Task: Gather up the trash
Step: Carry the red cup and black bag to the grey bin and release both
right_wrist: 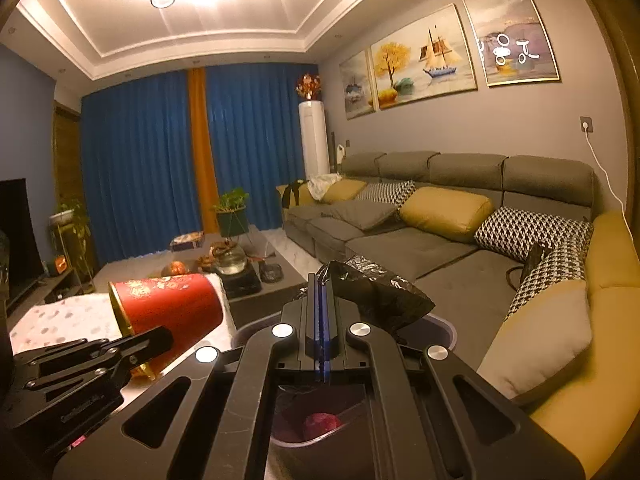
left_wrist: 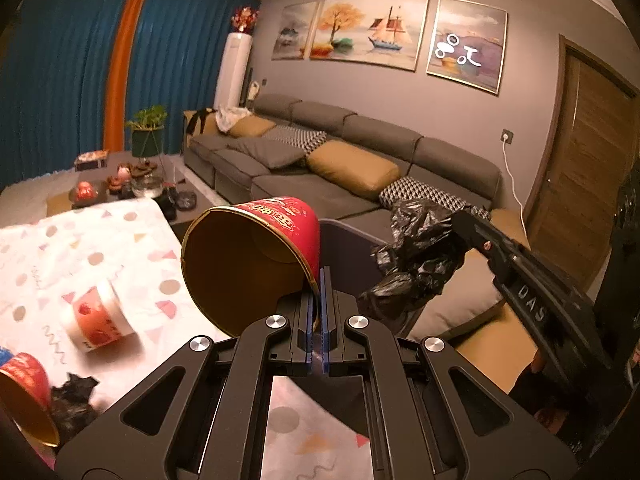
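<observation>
your left gripper (left_wrist: 318,280) pinched the rim of the red paper noodle cup (left_wrist: 256,256) — tipped sideways over the grey bin (right_wrist: 444,330), likely for dropping — while your right gripper (right_wrist: 322,284) clamped the crumpled black plastic bag (right_wrist: 380,296) above it.

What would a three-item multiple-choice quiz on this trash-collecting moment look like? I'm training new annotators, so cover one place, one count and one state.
1. Where is the small white-and-red cup?
A. on the patterned tablecloth
B. on the sofa
C. in the bin

2. How many framed pictures hang above the sofa?
A. one
B. three
C. five

3. What is the left gripper doing?
A. open and empty
B. shut on a cushion
C. shut on the red cup's rim

Key: 1 A, the small cup lies tipped on the tablecloth. 2 B, the framed pictures number three on the grey wall. 3 C, the left gripper pinches the rim of the red cup, while the right gripper is shut on a black bag.
</observation>
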Motion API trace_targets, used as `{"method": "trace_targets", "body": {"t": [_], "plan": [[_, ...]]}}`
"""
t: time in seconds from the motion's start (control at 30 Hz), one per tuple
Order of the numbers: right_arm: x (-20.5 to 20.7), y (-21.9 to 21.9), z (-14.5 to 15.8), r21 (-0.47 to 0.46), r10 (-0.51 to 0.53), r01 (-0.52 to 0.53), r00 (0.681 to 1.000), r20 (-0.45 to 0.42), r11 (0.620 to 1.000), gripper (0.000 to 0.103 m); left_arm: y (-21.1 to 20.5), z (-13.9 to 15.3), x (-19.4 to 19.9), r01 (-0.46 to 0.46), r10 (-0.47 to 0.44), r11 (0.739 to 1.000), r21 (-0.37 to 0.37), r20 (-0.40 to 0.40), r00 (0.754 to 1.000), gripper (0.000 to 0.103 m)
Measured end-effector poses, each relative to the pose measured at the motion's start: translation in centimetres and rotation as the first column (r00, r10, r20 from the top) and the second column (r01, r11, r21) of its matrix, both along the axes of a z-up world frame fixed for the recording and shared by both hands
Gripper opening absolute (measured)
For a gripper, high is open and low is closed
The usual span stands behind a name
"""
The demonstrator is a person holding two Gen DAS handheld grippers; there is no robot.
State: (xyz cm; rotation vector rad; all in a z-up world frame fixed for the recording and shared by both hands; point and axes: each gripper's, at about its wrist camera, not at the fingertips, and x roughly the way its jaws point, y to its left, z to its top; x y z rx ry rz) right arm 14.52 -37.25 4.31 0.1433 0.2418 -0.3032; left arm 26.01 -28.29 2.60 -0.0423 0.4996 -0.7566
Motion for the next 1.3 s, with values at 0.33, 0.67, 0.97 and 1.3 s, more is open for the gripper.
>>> {"method": "trace_targets", "body": {"t": [0.33,0.67,0.97,1.3], "plan": [[2.2,-1.6,-1.9,0.050,0.009,-0.006,0.999,-0.045,0.999,0.002,-2.9,-1.3,1.6,0.025,-0.025,1.000,0.003,-0.027,0.999,0.002],[3.1,-1.9,-2.8,0.070,0.029,-0.023,0.997,-0.075,0.997,0.002,-3.8,-2.6,2.5,0.032,-0.031,0.999,0.005,-0.065,0.997,0.002],[3.1,-2.8,-3.6,0.110,0.009,0.000,0.997,-0.082,0.994,0.028,-4.9,-3.5,3.2,0.049,-0.047,0.999,0.017,-0.091,0.995,0.002],[-0.2,-3.9,-3.3,0.124,-0.066,0.069,0.997,-0.028,0.990,0.044,-7.1,-5.2,3.1,0.084,-0.075,0.993,0.082,-0.109,0.991,0.033]]}}
